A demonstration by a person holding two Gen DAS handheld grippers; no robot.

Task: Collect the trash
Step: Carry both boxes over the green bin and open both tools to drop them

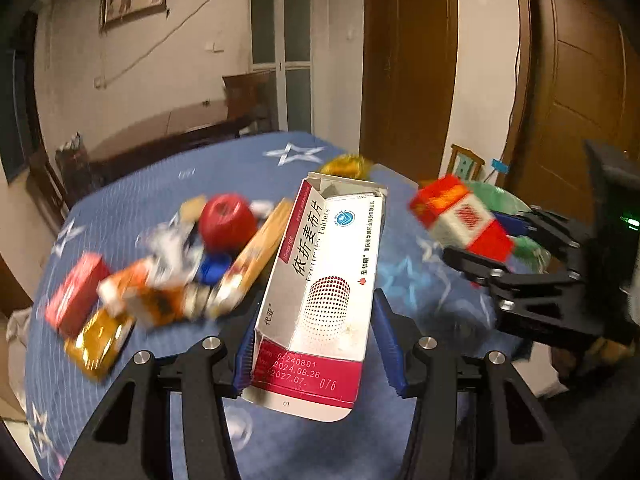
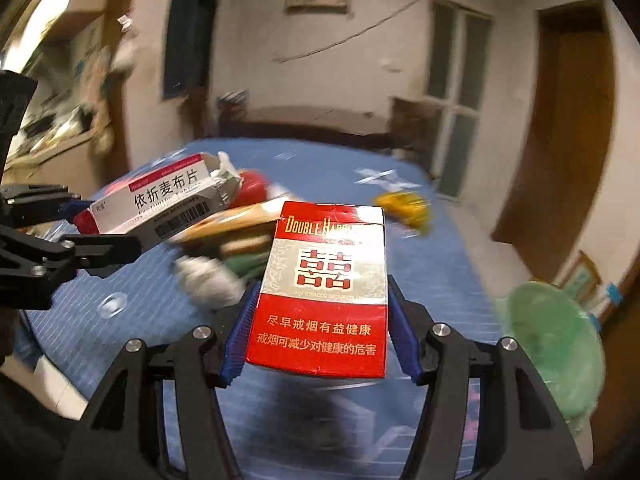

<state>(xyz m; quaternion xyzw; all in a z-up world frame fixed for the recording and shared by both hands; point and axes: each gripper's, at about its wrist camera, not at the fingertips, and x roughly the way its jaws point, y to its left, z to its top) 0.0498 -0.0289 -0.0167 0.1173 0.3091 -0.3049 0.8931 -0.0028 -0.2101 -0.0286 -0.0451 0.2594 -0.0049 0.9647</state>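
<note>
The bench (image 1: 168, 184) is covered with a blue cloth with white stars, and a pile of trash (image 1: 168, 268) is spread over its left part in the left wrist view: small boxes, wrappers and a round red thing, all blurred. A green bag (image 2: 560, 344) is seen at the right edge of the bench in the right wrist view; it is probably where the trash is meant to go. The white and pink pill box (image 1: 320, 292) is the bigger of the two things held. Its top end is torn open, so it is judged to be empty, very light and easy to squash. It is best held by its two long sides, low down, with only a soft squeeze. It is held just so in the left gripper (image 1: 320, 360), lifted clear of the bench, with the jaws about half closed and the blue pads pressed on both sides. The red cigarette pack (image 2: 324, 296) is smaller, stiff card, light too, and a little shiny, so it could slip. It is gripped by its narrow sides in the right gripper (image 2: 320, 340), above the bench, with the jaws closed on it about halfway.
</note>
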